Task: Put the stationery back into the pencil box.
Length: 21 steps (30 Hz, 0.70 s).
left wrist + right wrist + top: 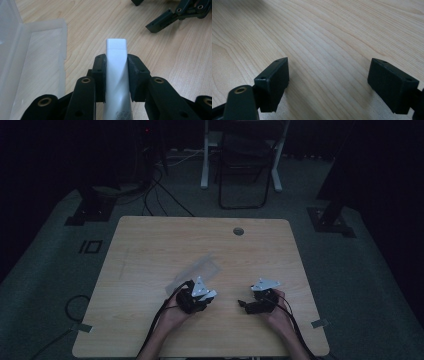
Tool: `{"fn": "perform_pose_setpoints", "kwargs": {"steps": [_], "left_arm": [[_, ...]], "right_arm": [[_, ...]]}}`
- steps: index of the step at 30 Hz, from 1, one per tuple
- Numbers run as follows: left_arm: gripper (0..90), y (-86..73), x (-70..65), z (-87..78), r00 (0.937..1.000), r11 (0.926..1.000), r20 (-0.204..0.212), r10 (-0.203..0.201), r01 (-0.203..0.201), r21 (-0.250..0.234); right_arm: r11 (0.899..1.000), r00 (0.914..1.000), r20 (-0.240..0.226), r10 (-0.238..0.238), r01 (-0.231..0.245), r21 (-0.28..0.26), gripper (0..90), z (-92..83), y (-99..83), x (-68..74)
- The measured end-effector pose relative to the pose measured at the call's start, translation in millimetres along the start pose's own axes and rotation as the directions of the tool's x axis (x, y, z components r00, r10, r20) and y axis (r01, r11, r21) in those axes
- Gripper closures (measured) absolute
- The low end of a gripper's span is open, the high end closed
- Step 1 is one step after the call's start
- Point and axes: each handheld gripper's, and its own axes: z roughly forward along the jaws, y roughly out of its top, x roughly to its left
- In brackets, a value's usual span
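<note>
Black left tool point(117, 75) clamps smooth white tube point(116, 75).

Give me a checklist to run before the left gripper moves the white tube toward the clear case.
1. Left gripper shut on the white tube, both pads pressing its sides: ok.
2. Tube centred between the pads: ok.
3. Clear plastic case lying open on the table: ok.
4. Right gripper open with nothing between its pads: ok.
5. Right gripper off the path to the case: ok.
6. Tube's cap tight: cannot tell.
</note>
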Motion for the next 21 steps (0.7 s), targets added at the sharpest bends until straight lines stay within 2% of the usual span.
{"fn": "perform_pose_setpoints", "kwargs": {"steps": [21], "left_arm": [[70.8,3.8,5.4,-9.8,0.9999,0.9998,-0.015,-0.004,0.004,-0.021]], "right_arm": [[1.0,1.0,0.0,0.0,0.0,-0.005,17.3,0.1,-0.7,-0.1]]}}
